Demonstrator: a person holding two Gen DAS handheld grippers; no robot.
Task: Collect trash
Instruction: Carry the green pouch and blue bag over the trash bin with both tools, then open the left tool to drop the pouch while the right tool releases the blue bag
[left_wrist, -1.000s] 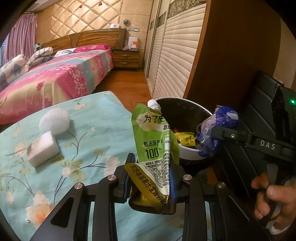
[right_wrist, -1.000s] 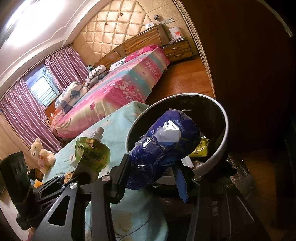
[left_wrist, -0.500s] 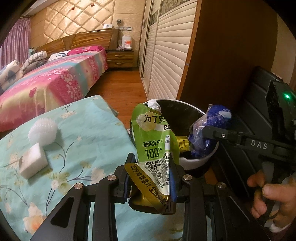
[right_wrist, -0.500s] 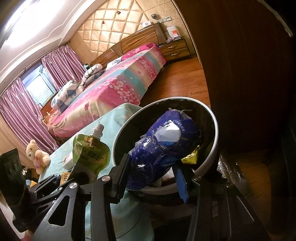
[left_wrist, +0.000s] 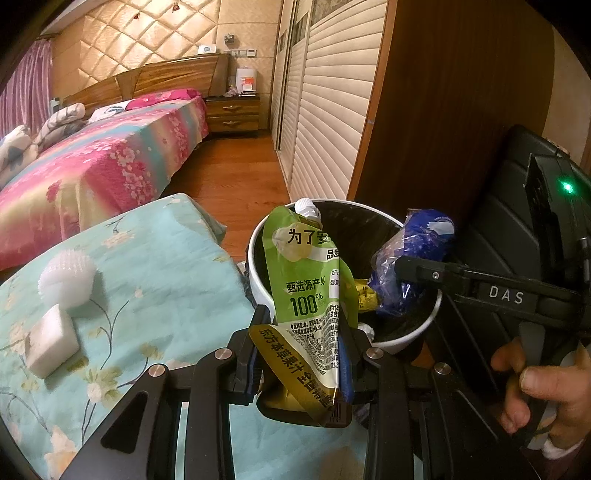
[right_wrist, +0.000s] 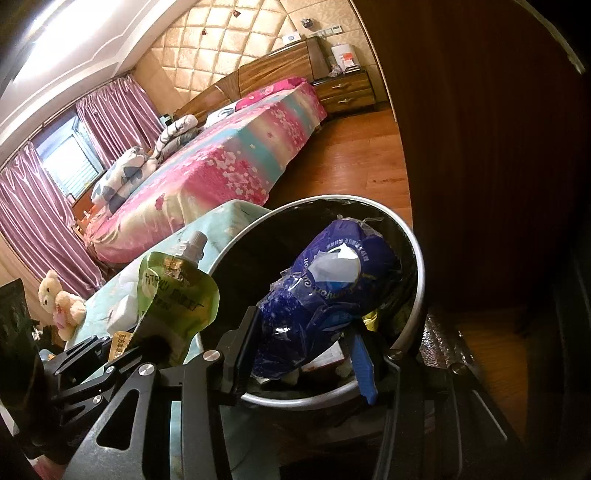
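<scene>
My left gripper (left_wrist: 303, 354) is shut on a green juice pouch (left_wrist: 308, 284) with a white spout, held upright at the near rim of a white trash bin (left_wrist: 258, 280) lined with a black bag. My right gripper (right_wrist: 303, 354) is shut on a crumpled blue plastic wrapper (right_wrist: 328, 295) and holds it over the bin's (right_wrist: 417, 280) opening. The wrapper (left_wrist: 413, 258) and the right gripper (left_wrist: 424, 269) also show in the left wrist view, above the bin's right side. The pouch (right_wrist: 177, 284) shows in the right wrist view, left of the bin. Yellow trash (left_wrist: 365, 297) lies inside.
A table with a teal flowered cloth (left_wrist: 147, 280) stands left of the bin, with a white spiky ball (left_wrist: 66, 277) and a white sponge block (left_wrist: 51, 343) on it. A bed (left_wrist: 96, 162) lies behind. A dark wardrobe (left_wrist: 443, 110) stands right of the bin.
Both grippers have moved closer to the bin with their loads. The blue wrapper now hangs over the bin's opening and the pouch stands at its near rim.
</scene>
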